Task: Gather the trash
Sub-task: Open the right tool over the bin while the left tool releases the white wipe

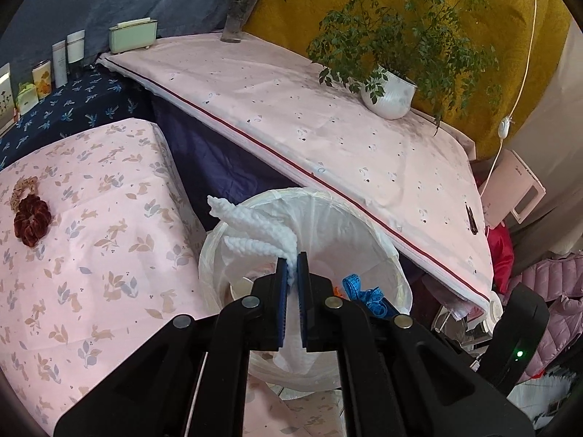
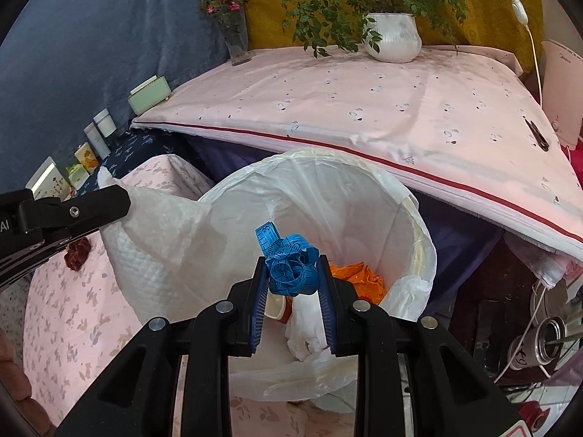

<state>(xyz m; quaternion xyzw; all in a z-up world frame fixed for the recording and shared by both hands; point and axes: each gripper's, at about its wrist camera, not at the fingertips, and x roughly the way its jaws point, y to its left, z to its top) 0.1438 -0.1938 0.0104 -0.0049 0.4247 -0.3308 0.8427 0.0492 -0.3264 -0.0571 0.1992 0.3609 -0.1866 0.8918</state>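
Over the bin [image 2: 419, 218], left tongs [image 1: 291, 266] pinch tissue [image 1: 247, 225]; right tongs [image 2: 291, 276] grip tape [image 2: 289, 266].

Home bedroom — sheeted bed [image 1: 91, 218], potted plant [image 1: 390, 94], flower vase [image 2: 235, 42]

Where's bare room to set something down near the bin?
Free: bunny-print sheet between scrunchies and bin; pink cover between vase and plant pot. Crowded: bin mouth, both grippers loaded above it.
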